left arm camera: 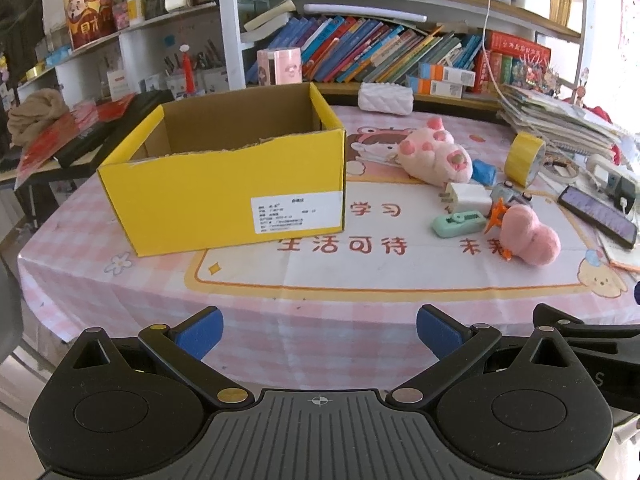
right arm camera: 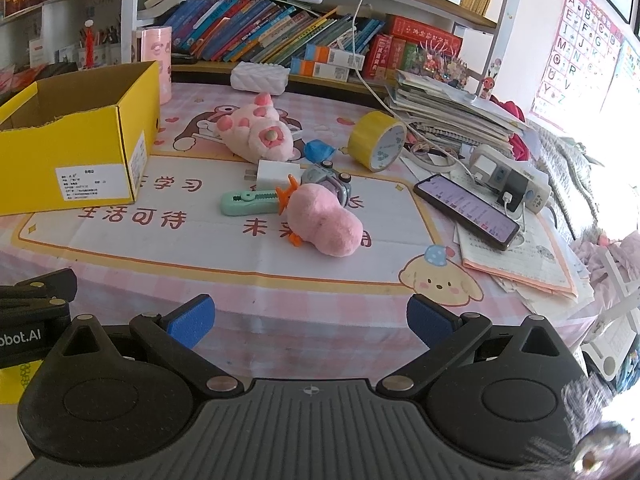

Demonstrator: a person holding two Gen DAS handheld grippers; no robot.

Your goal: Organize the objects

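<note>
An open yellow cardboard box stands on the left of the pink tablecloth. To its right lie a pink paw plush, a pink plush with orange feet, a mint green cutter, a white charger, a small grey toy, a blue wad and a yellow tape roll. My left gripper and right gripper both hover open at the table's near edge, holding nothing.
A phone on charge, a power strip and stacked papers crowd the right side. A white quilted pouch sits at the back. Bookshelves rise behind the table. A dark side table stands left.
</note>
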